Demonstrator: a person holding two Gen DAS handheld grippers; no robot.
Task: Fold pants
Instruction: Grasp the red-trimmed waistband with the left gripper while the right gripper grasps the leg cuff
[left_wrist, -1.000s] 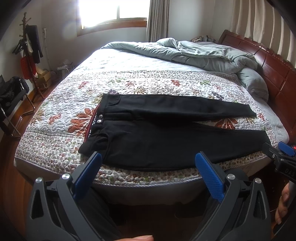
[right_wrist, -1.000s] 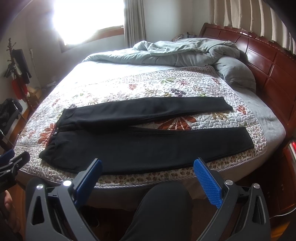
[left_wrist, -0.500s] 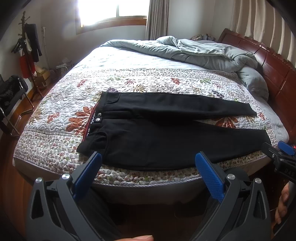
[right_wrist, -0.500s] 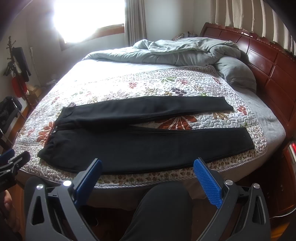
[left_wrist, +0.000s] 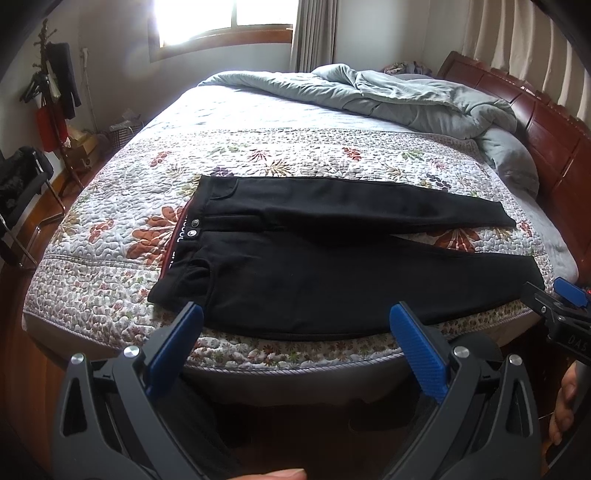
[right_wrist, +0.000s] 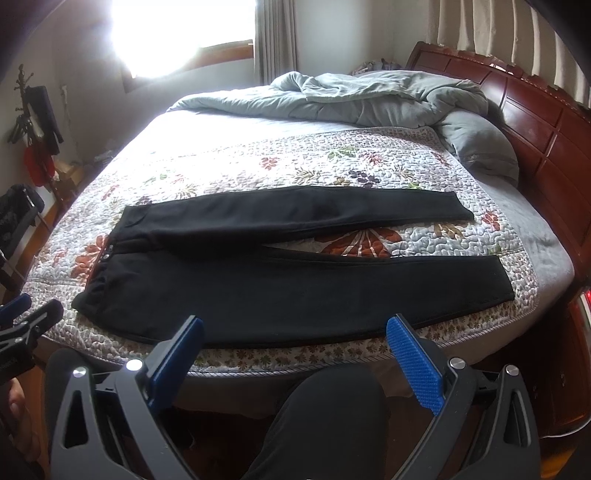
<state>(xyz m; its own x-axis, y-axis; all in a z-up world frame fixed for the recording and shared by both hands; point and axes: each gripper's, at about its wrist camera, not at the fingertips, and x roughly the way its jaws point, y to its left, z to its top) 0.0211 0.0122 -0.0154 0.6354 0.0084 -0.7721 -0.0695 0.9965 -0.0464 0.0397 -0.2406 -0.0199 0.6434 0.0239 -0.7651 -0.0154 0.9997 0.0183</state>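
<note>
A pair of black pants is lying flat and unfolded on the floral quilt covering the bed, waistband to the left and both legs stretching to the right, the two legs spreading slightly apart toward the cuffs. The near leg is running close along the bed's front edge. The left gripper is hovering in front of that edge near the waist end, its blue fingers standing wide apart and gripping nothing. The right gripper is hanging further toward the cuffs, its fingers equally spread and empty. A rumpled grey duvet is sitting bunched at the far side by the wooden headboard. The person's dark-clad knee is showing below the right gripper.
</note>
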